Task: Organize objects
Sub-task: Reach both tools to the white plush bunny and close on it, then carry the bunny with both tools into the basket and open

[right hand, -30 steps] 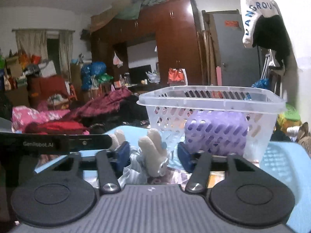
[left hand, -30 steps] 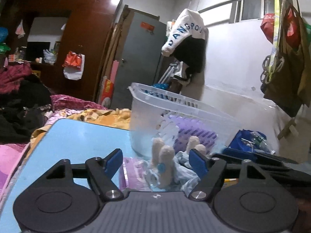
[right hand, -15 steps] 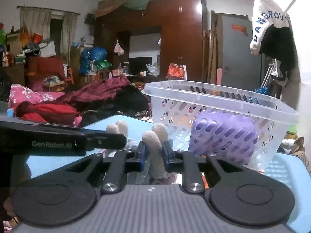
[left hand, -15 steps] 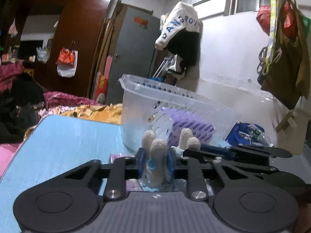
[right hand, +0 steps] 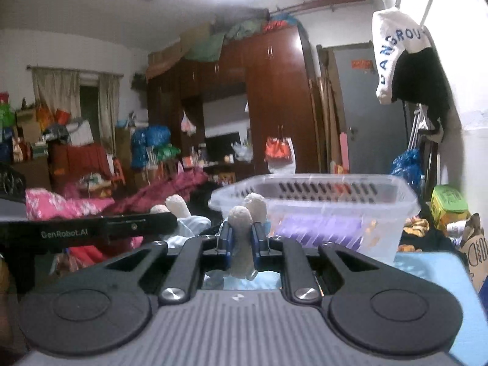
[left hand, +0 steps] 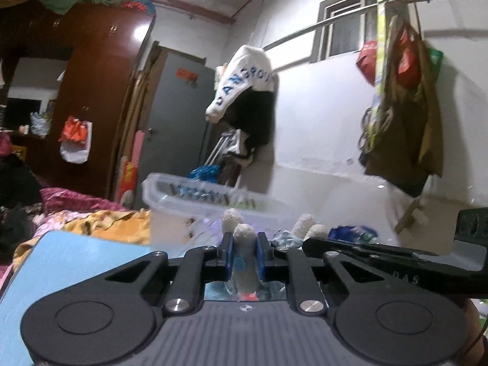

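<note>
Both tools grip one cream, fuzzy-limbed soft toy in front of the clear perforated plastic basket (right hand: 317, 210): the left hand-held gripper (left hand: 244, 256) is clenched on one limb (left hand: 244, 244), the right hand-held gripper (right hand: 241, 244) on another (right hand: 241, 238), above the light-blue tabletop (left hand: 70, 262).

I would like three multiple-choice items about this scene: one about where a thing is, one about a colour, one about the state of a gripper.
1. Where is the purple object?
A. inside the clear basket
B. on the wardrobe
C. hanging at the window

2. What colour is the table top?
A. red
B. light blue
C. black

3. How is the left gripper?
A. wide open
B. out of view
C. shut on the plush toy

Answers: 1 A, the purple shows through the basket's wall. 2 B, the surface below the gripper is pale blue. 3 C, both blue pads press one beige limb.
</note>
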`<state>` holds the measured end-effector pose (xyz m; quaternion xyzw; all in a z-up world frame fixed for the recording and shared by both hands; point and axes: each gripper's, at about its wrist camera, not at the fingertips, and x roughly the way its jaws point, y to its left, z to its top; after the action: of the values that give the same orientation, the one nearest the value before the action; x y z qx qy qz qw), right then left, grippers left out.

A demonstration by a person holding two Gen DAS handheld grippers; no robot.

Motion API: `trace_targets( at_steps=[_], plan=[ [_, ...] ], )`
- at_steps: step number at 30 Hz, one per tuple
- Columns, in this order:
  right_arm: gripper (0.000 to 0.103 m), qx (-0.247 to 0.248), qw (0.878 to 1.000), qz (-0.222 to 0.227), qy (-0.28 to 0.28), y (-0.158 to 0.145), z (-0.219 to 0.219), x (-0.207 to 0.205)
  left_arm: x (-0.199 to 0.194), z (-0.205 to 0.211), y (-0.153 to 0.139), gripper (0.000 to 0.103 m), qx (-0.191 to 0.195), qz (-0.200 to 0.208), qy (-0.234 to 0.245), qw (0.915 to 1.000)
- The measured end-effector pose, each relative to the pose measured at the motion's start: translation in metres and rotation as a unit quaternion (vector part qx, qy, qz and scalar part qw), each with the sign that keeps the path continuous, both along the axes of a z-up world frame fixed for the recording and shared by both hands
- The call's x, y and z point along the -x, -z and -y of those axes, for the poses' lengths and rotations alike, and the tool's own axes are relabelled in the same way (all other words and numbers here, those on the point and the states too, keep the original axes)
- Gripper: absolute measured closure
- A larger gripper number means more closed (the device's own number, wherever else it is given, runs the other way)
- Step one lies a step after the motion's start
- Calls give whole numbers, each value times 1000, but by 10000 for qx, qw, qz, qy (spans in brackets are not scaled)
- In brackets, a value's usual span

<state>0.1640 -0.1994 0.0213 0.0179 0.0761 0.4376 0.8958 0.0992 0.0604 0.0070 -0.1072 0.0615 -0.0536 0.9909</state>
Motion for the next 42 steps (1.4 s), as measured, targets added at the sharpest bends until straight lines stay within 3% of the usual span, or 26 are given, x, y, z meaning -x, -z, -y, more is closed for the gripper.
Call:
trace_targets(
  at_steps=[11,19,28,35,42],
  plan=[
    [89,-270,9979,547,210,-66,9,-15,-14,29,-78,85,-295,501,246,9980],
    [90,-67,9969,530,569,-94,-4,-53,-60,35,-122,86,-409,294,187,9986],
    [90,121,9971,29,747,-76,-28,-102,-118,18,-116,86,-414,-189,71,9989],
    [90,392,9957,-132,823,-65,-50,-114,-148,-2,-104,86,-291,-370,-76,9989],
    [90,788,9928,-289,852,-50,-77,-128,-178,-25,-88,86,-339,-816,-357,9955]
  ],
)
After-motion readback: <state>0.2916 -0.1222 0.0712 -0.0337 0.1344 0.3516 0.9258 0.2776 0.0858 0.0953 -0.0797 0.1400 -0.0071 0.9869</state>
